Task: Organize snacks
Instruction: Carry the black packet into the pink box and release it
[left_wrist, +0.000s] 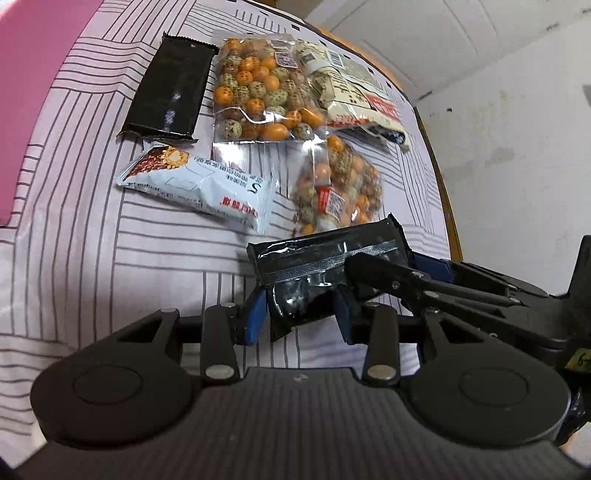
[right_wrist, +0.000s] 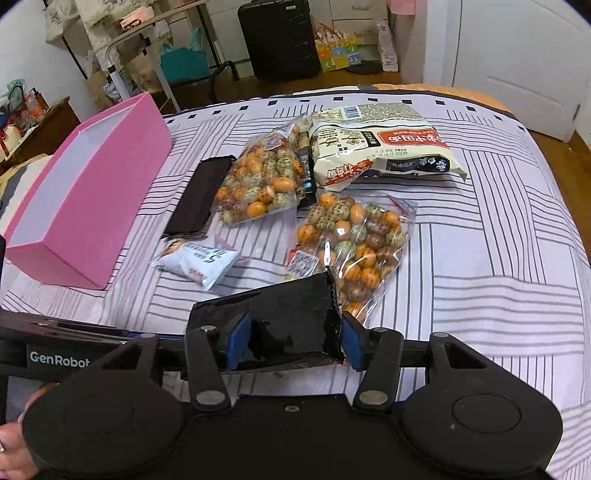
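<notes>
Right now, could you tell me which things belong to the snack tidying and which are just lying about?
Job:
black packet, between both grippers' fingers
two candy bags
noodle bag
white packet
flat black packet
pink box

Lying about:
suitcase
teal bag

Striped bed (right_wrist: 480, 258); pink box (right_wrist: 88, 206), snack packets (right_wrist: 354, 240) lie on it.

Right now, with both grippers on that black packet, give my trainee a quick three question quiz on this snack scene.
1. True or false: the pink box already holds snacks.
2. How many clear bags of orange and speckled balls lie on the striped sheet? A) one B) two C) three
3. What do the left gripper and right gripper hold together?

Key: 1 false, what shows of its inside is bare. 2 B. 3 the black packet, one gripper at each end.
</notes>
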